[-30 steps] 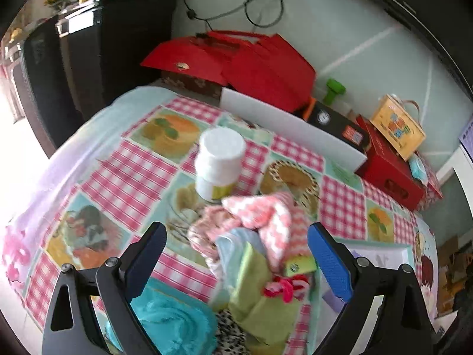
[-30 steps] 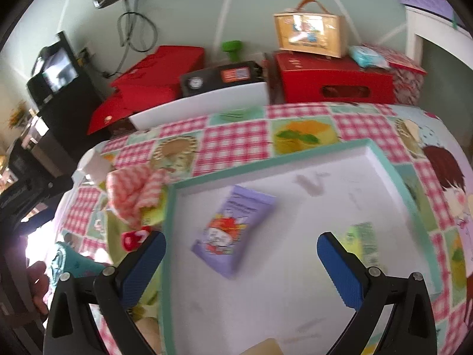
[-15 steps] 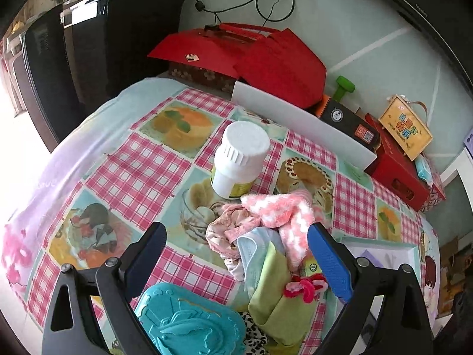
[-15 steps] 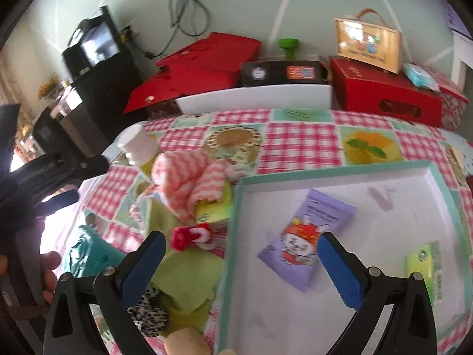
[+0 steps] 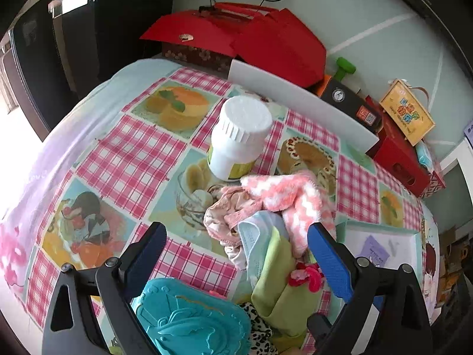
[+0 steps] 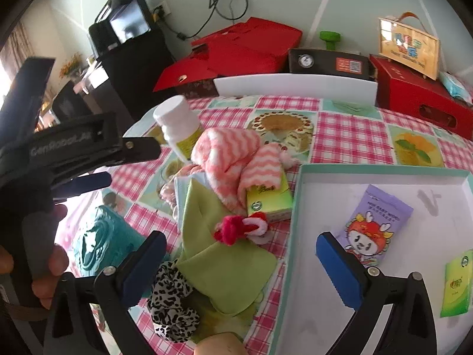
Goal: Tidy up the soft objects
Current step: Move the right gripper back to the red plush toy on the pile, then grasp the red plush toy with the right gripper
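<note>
A heap of soft things lies on the checked tablecloth: a pink-and-white knitted cloth, a green cloth, a red-and-white hair tie, a leopard scrunchie and a light blue mask. A white tray at the right holds a purple wipes pack and a green packet. My left gripper is open and empty above the heap. My right gripper is open and empty over the green cloth and the tray's left edge.
A white pill bottle stands behind the heap. A teal moulded item lies at the near left. A green tissue pack lies beside the tray. Red boxes and a white board line the far edge.
My right gripper has swung left from over the tray toward the heap. My left gripper has drawn back a little, so the bottle and cloths sit farther ahead.
</note>
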Motion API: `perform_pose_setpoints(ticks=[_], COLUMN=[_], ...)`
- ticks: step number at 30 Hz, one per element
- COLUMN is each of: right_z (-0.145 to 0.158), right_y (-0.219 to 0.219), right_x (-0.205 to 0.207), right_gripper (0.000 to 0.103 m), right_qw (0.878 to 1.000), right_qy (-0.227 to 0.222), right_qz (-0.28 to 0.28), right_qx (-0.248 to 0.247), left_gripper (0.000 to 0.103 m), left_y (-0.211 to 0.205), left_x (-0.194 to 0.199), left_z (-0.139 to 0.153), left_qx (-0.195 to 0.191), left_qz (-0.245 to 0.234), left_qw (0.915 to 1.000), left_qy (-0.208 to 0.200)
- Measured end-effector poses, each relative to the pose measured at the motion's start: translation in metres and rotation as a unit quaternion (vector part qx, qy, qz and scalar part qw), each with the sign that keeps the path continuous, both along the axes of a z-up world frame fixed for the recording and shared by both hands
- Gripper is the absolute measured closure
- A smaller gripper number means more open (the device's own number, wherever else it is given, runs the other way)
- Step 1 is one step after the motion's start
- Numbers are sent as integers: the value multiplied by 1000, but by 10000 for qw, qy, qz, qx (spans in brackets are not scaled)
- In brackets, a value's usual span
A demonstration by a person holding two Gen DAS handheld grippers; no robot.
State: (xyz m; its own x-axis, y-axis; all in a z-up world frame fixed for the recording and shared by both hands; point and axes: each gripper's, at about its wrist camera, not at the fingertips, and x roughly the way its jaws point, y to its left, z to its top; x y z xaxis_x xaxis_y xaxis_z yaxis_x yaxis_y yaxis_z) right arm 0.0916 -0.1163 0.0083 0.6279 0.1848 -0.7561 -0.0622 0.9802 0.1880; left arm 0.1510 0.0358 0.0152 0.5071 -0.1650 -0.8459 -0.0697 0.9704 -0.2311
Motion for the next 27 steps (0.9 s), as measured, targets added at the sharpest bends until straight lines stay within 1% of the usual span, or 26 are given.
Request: perform_pose_setpoints(ticks=[2,5,7,10,11,13,14,20,21,23,24,26,27], right_z=[-2,-4,-4,-6,-7,-11,-13,-21,-22,-24,-25,-26,-26], right_y=[2,2,2,7,9,13,14,9,8,5,4,1,1], right_x=[1,3,4,7,8,12,13,21,22,24,24,24,24], right_gripper=[17,19,26,32,37,43,45,45,47,55,56,61,64], right_qw=[10000,10000,9999,9997,9996,9995,9995,9998,9998,9997,9996,9996,9995], right_qy=[5,-14,-26,-8,5,60,85,184,192,238,250,277,292], right_qz=[9,28,86,207,246,291,296,58,36,-47,-60,-91,-107], right_qx=[-43,25,92,109,101,45,33,-84,-69,-90,-77,-70,-94], left_gripper=[7,7,7,7,7,7,7,7,7,8,9,15,15], left_y=[2,2,1,-2,-4,-7,-9,-21,-23,-24,-24,-23,-23], left_x=[2,3,4,6,6,8,9,14,14,14,14,14,14], left_z=[-4,-8,-10,-11,-12,-14,-15,-21,-22,-23,-23,-23,-23], left_qx=[-20,-91,-89,-45,-37,-28,-3,179,188,211,221,210,202], left_qz=[17,-38,-85,-164,-199,-277,-329,-567,-592,-616,-619,-629,-636], left_qw=[10000,9998,9998,9997,9996,9994,9992,9978,9975,9973,9972,9972,9971], left_qy=[84,163,173,179,183,208,211,306,324,347,345,345,355])
